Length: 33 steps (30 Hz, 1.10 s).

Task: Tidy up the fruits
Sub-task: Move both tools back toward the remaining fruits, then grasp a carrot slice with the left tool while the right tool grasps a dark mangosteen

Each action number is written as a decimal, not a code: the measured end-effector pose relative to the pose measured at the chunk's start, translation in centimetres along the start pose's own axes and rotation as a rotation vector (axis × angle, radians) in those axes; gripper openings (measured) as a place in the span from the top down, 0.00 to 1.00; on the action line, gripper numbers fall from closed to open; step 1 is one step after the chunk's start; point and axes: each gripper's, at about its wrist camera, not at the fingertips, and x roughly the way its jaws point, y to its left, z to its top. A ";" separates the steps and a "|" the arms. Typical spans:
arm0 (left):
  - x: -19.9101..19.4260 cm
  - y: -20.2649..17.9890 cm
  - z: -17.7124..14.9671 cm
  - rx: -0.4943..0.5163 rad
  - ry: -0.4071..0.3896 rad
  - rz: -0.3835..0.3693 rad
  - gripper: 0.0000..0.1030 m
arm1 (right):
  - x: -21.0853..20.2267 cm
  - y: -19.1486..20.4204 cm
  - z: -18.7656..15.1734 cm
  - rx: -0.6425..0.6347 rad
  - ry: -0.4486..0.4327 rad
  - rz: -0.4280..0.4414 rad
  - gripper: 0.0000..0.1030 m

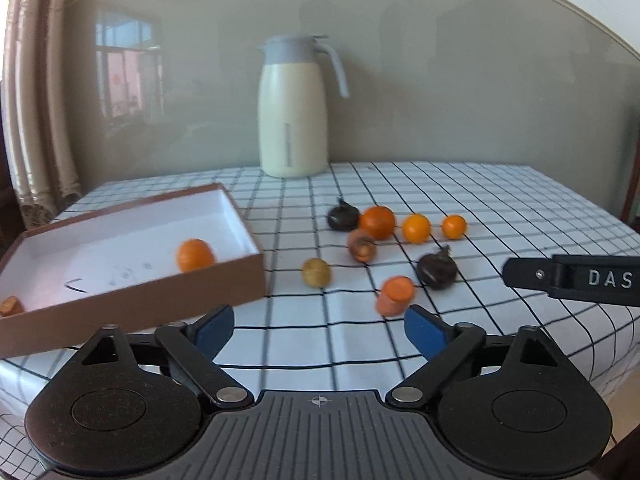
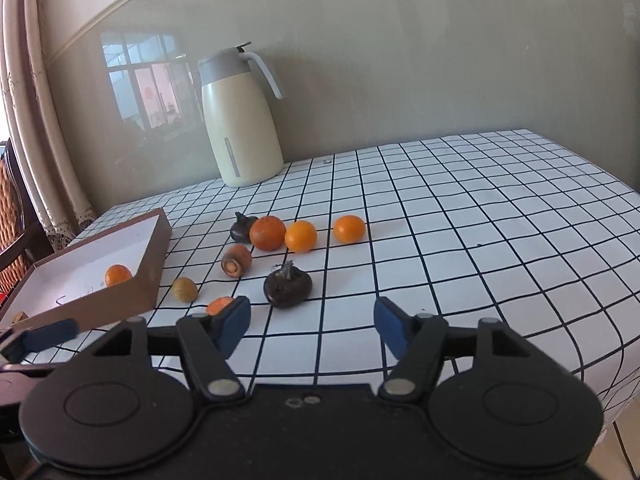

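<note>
While the left wrist view shows one orange point(image 1: 195, 255) and a small piece point(image 1: 11, 306) in the box point(image 1: 160, 300) at left, eight items lie loose on the cloth; left gripper point(image 1: 319, 330) gapes wide, empty. Right wrist view: the dark fruit point(image 2: 287, 288) lies nearest, just beyond the right gripper point(image 2: 312, 322), parted and empty; task barely begun.

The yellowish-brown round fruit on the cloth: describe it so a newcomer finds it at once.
Start at the brown box on the checked tablecloth. Just off its near right corner lies one small round fruit. It alone is dull yellow-brown; its neighbours are orange or nearly black.
</note>
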 end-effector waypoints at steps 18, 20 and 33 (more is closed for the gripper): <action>4.1 -4.3 0.2 0.027 0.032 -0.042 0.43 | 1.9 -2.2 0.6 0.022 0.018 0.024 0.62; 4.7 -4.6 0.3 0.024 0.035 -0.043 0.50 | 2.1 -2.3 0.6 0.025 0.018 0.025 0.62; 6.6 -5.0 0.0 0.012 0.038 -0.042 0.72 | 3.1 -2.4 0.4 0.031 0.031 0.036 0.62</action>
